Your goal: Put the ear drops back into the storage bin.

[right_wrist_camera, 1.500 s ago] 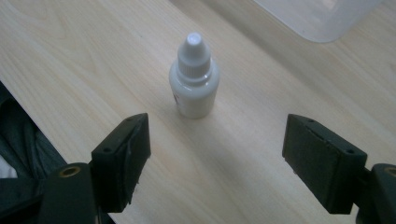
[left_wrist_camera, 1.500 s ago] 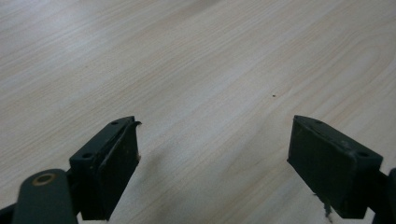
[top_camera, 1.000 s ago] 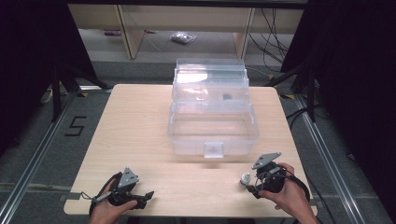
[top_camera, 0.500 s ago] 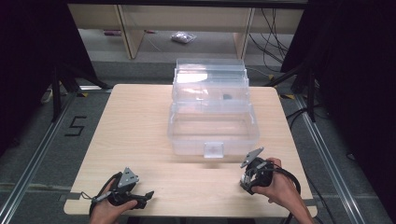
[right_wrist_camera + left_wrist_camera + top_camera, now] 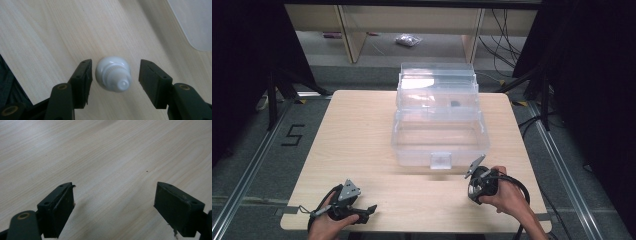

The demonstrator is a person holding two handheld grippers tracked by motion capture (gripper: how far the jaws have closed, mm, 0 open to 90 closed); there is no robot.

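Right gripper [image 5: 113,75] near the counter [image 5: 362,130] front edge, jaws just closing around a white bottle [image 5: 113,73], untouched, left gripper [image 5: 113,205] released over bare wood.

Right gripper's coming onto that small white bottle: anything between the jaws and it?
Nothing visible. The white bottle stands on the table between the right gripper jaws, which have just been closing; a small gap shows each side, so no pad presses it.

A light wooden table [image 5: 362,135] stands on a grey carpeted floor [image 5: 257,150], where a black "5" [image 5: 293,135] is marked to its left. Beyond it, pale wooden shelving [image 5: 347,30] holds a small clear bag [image 5: 408,40], with dark drapes [image 5: 242,60] at both sides and black cables [image 5: 507,35] trailing on the right.
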